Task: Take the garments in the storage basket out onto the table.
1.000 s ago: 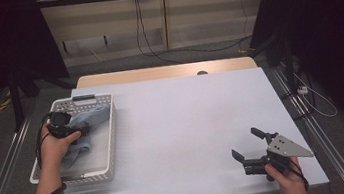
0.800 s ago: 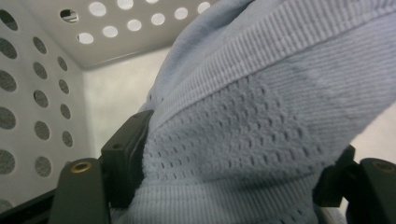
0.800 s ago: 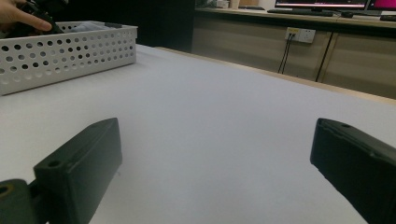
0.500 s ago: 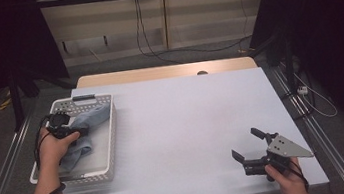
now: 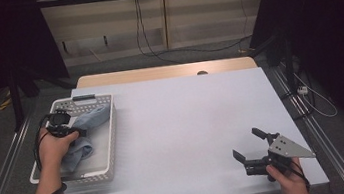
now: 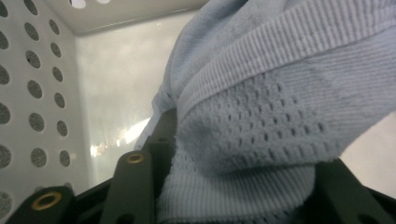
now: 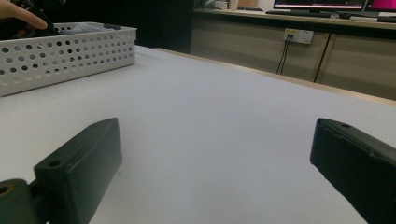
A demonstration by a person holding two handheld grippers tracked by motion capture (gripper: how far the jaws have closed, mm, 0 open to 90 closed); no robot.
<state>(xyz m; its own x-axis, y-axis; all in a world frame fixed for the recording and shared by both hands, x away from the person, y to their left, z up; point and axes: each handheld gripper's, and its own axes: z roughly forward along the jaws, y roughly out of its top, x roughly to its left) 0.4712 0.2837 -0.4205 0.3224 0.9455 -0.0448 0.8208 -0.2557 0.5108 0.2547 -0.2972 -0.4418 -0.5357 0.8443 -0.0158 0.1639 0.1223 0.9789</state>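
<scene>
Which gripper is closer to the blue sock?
Left. The left gripper is down in the white basket with the blue sock between its jaws, which have just been closing. The right gripper is open, far across the table near its front right corner.

No text, label, brand or number was legible anywhere; the monitor screens far beyond the jaws were too blurred to read.

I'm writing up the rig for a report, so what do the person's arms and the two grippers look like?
Both forearms are bare, no sleeves in view. The left gripper is black and compact, with a black cable looping down along the forearm. The right gripper is black with two blocky jaws spread in a V, topped by a grey three-cornered plate with small dark holes. Brass-coloured screw inserts sit in the left gripper's jaws.
</scene>
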